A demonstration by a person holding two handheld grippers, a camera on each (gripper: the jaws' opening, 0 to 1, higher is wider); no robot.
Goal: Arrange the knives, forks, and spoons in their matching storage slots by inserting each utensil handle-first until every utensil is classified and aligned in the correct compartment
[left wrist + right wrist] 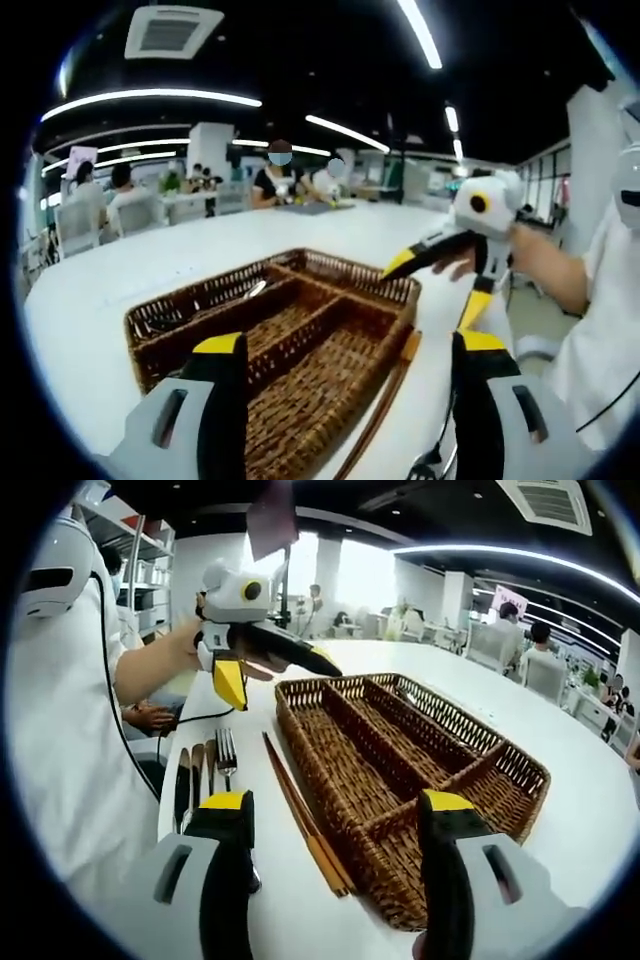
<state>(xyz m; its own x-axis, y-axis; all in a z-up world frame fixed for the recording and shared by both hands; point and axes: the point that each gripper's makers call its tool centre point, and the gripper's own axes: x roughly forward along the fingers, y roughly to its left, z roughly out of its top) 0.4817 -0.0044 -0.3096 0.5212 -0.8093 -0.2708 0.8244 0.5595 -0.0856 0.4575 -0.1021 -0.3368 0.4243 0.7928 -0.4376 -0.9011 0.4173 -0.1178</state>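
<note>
A brown wicker tray [190, 298] with long slots and one cross slot sits on the white table. In the left gripper view my left gripper [350, 345] is open and empty, hovering over the tray's near end. My right gripper [440, 285] hangs open past the tray's right corner. Beside the tray lie wooden chopsticks [385, 395] and a fork [430, 462]. In the right gripper view my right gripper [338, 802] stands open above the tray [520, 755] and the chopsticks [300, 820]. A fork [226, 750] and dark-handled knives [183, 780] lie by the table edge. The left gripper [275, 670] is open and empty.
A person in a white top [60, 730] stands at the table edge next to the utensils. Other people sit at the table's far end [280, 185] and at tables behind. White tabletop [130, 260] spreads around the tray.
</note>
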